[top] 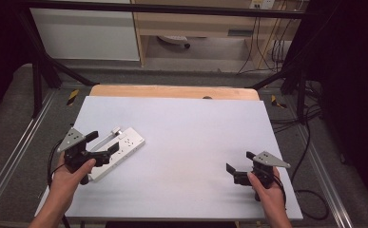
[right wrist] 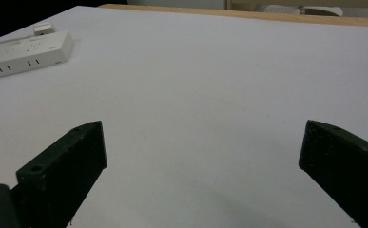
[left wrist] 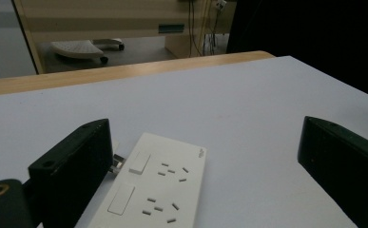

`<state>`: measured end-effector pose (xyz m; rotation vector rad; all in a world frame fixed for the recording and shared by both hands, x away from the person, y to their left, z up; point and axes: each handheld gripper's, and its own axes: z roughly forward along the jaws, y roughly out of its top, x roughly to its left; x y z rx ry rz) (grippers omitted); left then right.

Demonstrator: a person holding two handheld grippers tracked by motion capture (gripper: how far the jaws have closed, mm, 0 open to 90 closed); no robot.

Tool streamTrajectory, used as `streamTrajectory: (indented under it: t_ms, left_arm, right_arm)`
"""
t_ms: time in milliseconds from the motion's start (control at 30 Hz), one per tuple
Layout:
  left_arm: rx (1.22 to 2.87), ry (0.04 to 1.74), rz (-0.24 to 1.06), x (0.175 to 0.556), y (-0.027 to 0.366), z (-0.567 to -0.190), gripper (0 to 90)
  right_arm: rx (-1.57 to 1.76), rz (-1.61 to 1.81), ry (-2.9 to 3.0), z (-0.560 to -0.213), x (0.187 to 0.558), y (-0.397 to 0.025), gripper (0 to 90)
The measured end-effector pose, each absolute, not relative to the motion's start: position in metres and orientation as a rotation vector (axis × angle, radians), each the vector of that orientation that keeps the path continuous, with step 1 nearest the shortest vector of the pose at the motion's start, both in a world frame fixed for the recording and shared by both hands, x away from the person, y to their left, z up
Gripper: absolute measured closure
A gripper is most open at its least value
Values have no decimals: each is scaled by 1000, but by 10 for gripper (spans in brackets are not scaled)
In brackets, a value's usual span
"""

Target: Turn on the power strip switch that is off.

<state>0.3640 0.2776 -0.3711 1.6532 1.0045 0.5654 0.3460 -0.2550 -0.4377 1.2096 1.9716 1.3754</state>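
Spanning most of the high view, the pale grey rectangular tabletop [top: 186, 142] carries a single object: a flat white plastic power strip [top: 120, 151] with two rows of sockets and two rocker switches, lying at the left of the frame with its long axis running diagonally from lower left to upper right. A small white plug piece [top: 115, 130] sits at the strip's upper-left edge. The left gripper [top: 104, 145], black with a grey three-cornered plate, hovers directly over the strip's lower half; its jaws stand wide apart and hold nothing. In the left gripper view the strip [left wrist: 155, 187] lies between the jaws, close beside the left-hand one and pointing away along the line of sight, so it appears placed for a lengthwise approach rather than a crosswise pinch. The right gripper [top: 239, 167], at the lower right of the high view, is well apart from the strip, jaws likewise spread wide and empty; the left is clearly the nearer.
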Motion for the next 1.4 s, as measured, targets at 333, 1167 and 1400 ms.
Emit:
streamTrajectory:
  t_ms: [333,1167,1400]
  left_arm:
    - [1658,1005,576,373,275,-367,49]
    - [1657,1026,572,396,271,-366,52]
    - [1667,1038,584,405,269,-368,57]
  right_arm:
    - [1217,1363,1974,-438,346,-255,27]
    - [1201,1356,1979,-438,345,-255,23]
    - [1199,1357,1981,-437,345,-256,23]
